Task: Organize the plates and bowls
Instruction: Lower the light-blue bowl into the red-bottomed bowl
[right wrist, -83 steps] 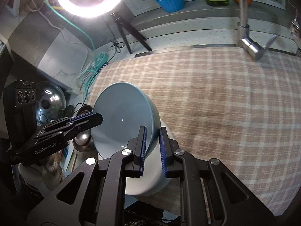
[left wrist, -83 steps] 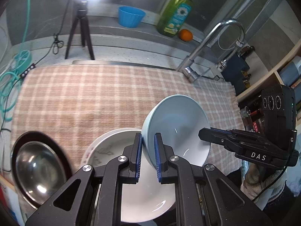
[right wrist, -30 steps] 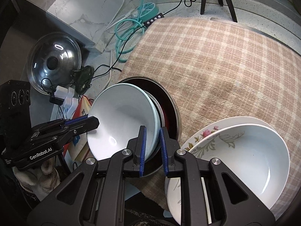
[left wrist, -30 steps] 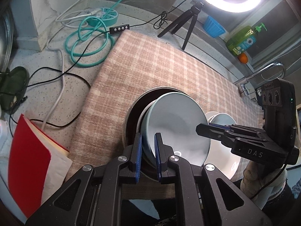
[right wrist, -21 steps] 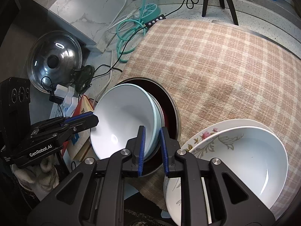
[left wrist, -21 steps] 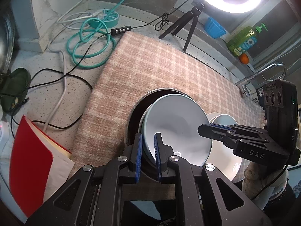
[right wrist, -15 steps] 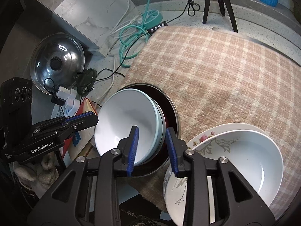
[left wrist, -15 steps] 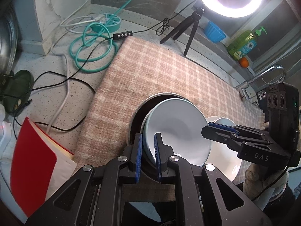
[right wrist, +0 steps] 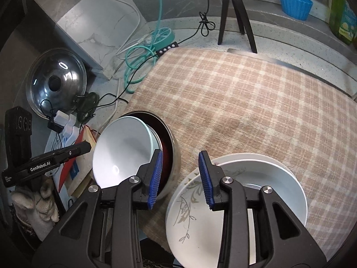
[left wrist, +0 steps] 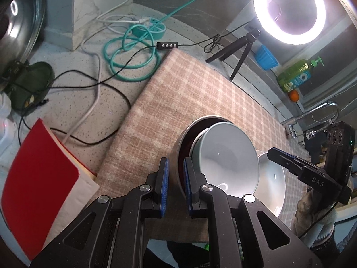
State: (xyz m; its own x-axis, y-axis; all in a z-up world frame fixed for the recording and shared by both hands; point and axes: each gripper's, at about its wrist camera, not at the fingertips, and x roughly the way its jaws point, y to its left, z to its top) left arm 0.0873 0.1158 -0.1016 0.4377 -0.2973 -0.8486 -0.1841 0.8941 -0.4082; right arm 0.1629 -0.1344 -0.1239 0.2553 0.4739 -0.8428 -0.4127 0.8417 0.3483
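The pale blue bowl [left wrist: 227, 156] sat tilted inside a steel-rimmed dark pan [left wrist: 189, 134] at the near left corner of the checked cloth [left wrist: 200, 96]. The left gripper [left wrist: 175, 186] hung just outside the pan's near wall, its blue pads [left wrist: 164, 187] drawn close with only a narrow gap, and nothing lay between them; the bowl's rim stood just right of the right-hand pad, free of it. Seen from the right wrist, the right gripper [right wrist: 180, 178] had its jaws spread and gripped nothing, poised over the gap between the pan [right wrist: 171, 145] and a stack to its right. That stack was a white bowl [right wrist: 274, 178] resting in a floral-patterned plate [right wrist: 185, 203] at the cloth's near edge. A gloved hand [right wrist: 38, 198] carried the left gripper at the far left of that view. Beyond the cloth stood a lit ring light [left wrist: 289, 11] on a tripod, a blue cup [left wrist: 265, 58] and a green soap bottle [left wrist: 294, 76]. A red book [left wrist: 38, 167] lay left of the cloth.
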